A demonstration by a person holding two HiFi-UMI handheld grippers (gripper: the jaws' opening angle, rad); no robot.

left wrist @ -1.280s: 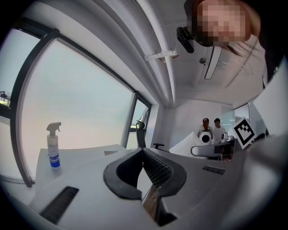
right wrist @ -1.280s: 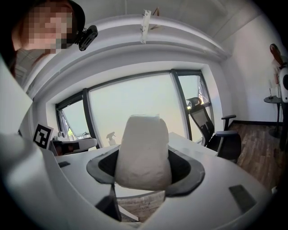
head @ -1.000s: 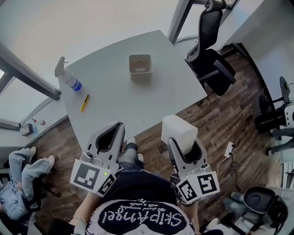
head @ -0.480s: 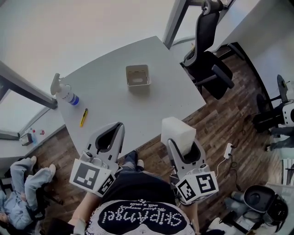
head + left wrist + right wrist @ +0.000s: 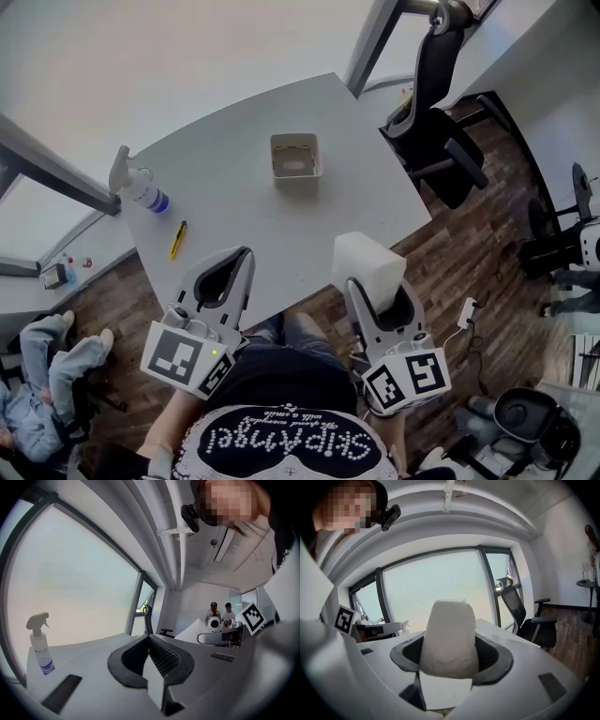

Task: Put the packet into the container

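Note:
A white packet is held in my right gripper, off the table's near right edge; in the right gripper view the white packet fills the space between the jaws. The container, a small beige open box, stands on the grey table toward its far side. My left gripper hovers over the table's near edge, jaws closed together with nothing between them.
A spray bottle stands at the table's left edge, with a yellow pen-like item near it. A black office chair stands right of the table. A person's legs are at lower left. Wooden floor lies below.
The view has shifted slightly; the table and container sit a little to the right in the frame. Both grippers keep their hold and position.

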